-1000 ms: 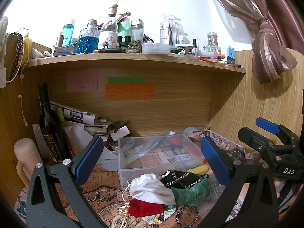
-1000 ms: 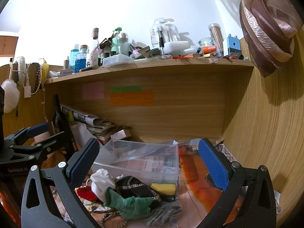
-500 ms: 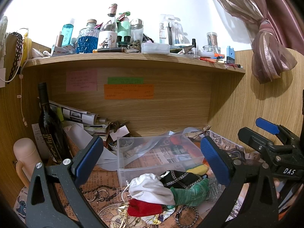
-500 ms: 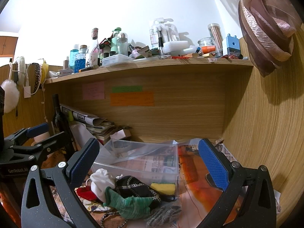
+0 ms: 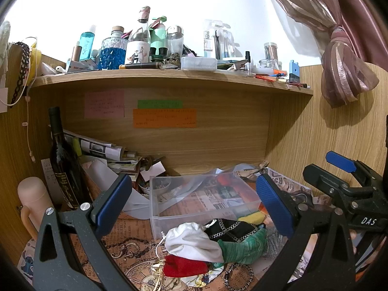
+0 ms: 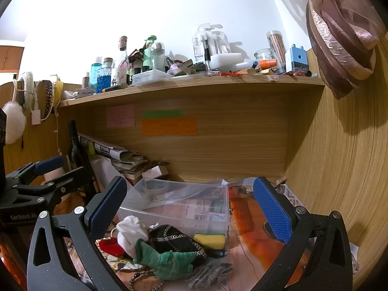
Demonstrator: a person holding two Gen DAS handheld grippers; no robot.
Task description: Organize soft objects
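A pile of soft things lies on the patterned desk in front of a clear plastic bin [image 5: 201,198]: a white pouch [image 5: 191,240], a red pouch [image 5: 184,266], a green cloth [image 5: 242,245], a black chain-trimmed pouch [image 5: 230,228], a yellow sponge [image 5: 252,217] and a grey knit piece [image 6: 208,274]. The bin [image 6: 179,206] looks empty of soft things. My left gripper [image 5: 194,206] is open and empty above the pile. My right gripper [image 6: 189,208] is open and empty, to the right of the left one. The same pile shows in the right wrist view: white pouch [image 6: 132,230], green cloth [image 6: 167,262], sponge [image 6: 209,240].
A dark wine bottle [image 5: 64,165], a pink flask [image 5: 34,198] and stacked papers [image 5: 106,150] stand at the back left. A shelf [image 5: 169,75] crowded with bottles hangs overhead. A wooden wall [image 6: 339,169] closes the right side. Bead bracelets [image 5: 237,276] lie by the pile.
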